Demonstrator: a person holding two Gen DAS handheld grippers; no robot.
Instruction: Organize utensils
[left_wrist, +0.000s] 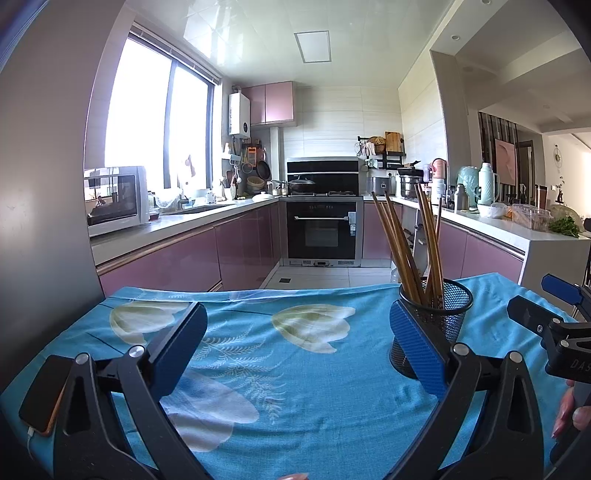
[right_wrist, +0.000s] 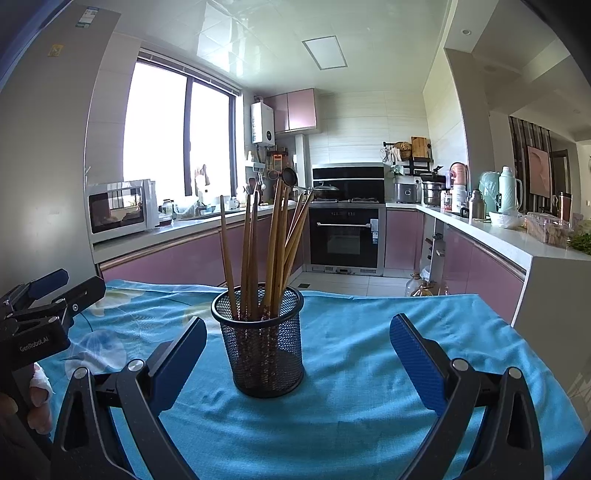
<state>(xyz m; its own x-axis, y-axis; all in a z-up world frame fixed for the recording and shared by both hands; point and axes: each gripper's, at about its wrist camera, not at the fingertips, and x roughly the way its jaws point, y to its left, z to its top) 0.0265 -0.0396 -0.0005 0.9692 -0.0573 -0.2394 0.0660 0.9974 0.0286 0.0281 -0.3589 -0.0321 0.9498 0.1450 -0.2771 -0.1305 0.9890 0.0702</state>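
Kitchen behind: pink cabinets, counters running down both sides, built-in oven at the far end. Blue floral tablecloth covers the table in front of me.

Far left, on the counter under the window: white microwave. On the cloth at the left edge, seen from my left wrist: a phone with a cable plugged in, lying partly behind my left finger's frame.

My left gripper: released, jaws wide apart, only cloth between them. Its right finger stands in front of the mesh cup's lower left side and hides part of it; I cannot tell if they touch.

Black mesh cup stands upright on the cloth, holding a bundle of wooden chopsticks, tips down, fanned outward. From the right wrist it sits between my right fingers, nearer the left one, clear of both.

My right gripper: released, jaws wide, grasping nothing.

Right counter: steel pot, thermos flasks, clear plastic box, some greens at the edge.
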